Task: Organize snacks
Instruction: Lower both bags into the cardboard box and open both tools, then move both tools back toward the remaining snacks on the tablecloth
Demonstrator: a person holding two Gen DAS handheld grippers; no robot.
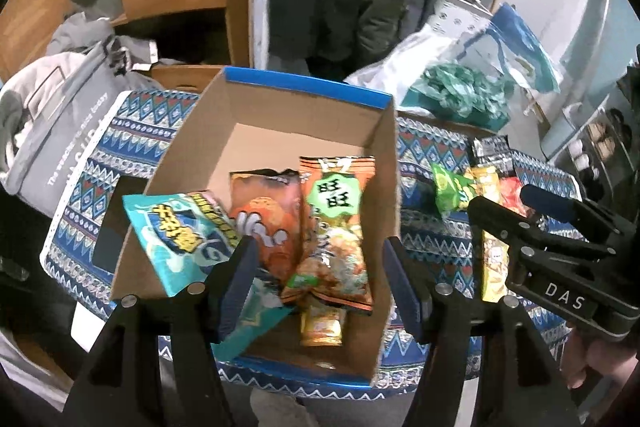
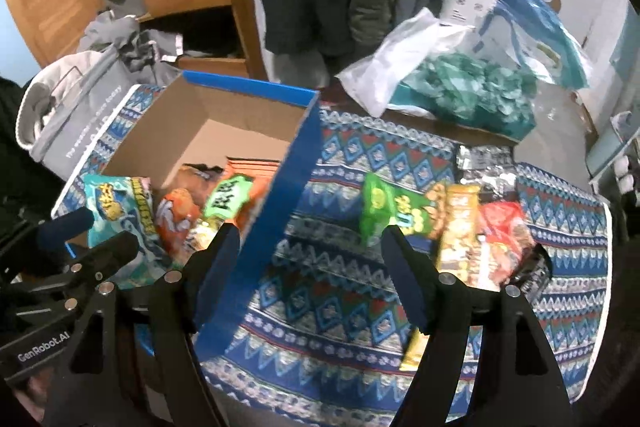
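The cardboard box (image 1: pixel 192 147) is plain brown inside with bright blue outer walls and rim. In it, a teal packet (image 1: pixel 180 239) carries blue and yellow lettering, an orange packet (image 1: pixel 268 223) has white script, and another orange packet (image 1: pixel 336 227) bears a green label with black characters. The tablecloth (image 2: pixel 360 155) shows blue, white and red zigzag and diamond bands. On it lie a green packet (image 2: pixel 384 211), a yellow packet (image 2: pixel 458 235), a red packet (image 2: pixel 504 227) and a silver packet (image 2: pixel 484 159). Both grippers have black fingers with dark blue pads.
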